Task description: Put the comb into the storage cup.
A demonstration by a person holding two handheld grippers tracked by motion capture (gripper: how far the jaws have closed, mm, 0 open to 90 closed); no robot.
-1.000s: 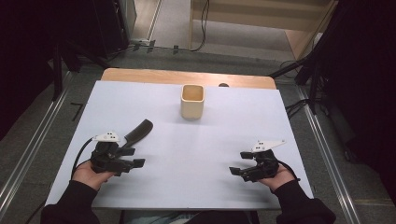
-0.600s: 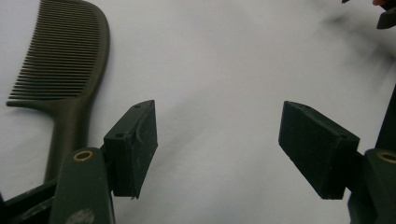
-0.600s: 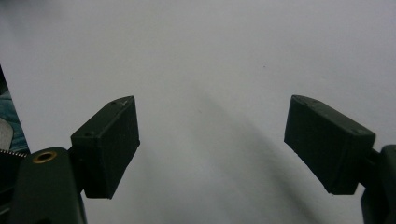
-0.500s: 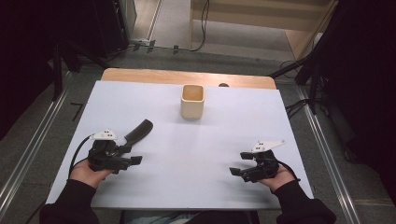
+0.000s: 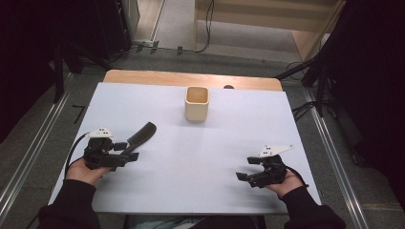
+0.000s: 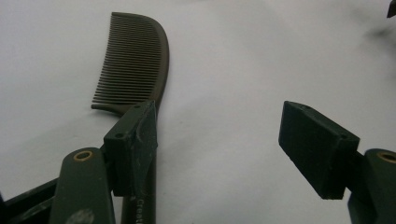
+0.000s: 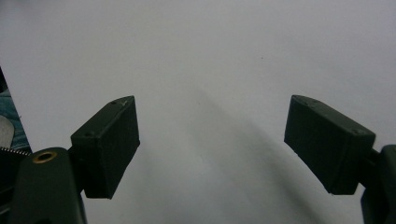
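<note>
**What the desk carries**

We see a desk (image 5: 200, 78) with a wooden top, most of it under a white sheet (image 5: 229, 143); a strip of bare wood shows along the far edge. On the sheet we find a cup (image 5: 197, 103), pale and square-mouthed, upright near the middle of the far edge. A dark comb (image 5: 141, 135) lies flat toward the left edge, nearer the front, its teeth end pointing to the far edge. In the left gripper view we see the comb (image 6: 135, 60) curved, its handle running under one jaw.
</note>
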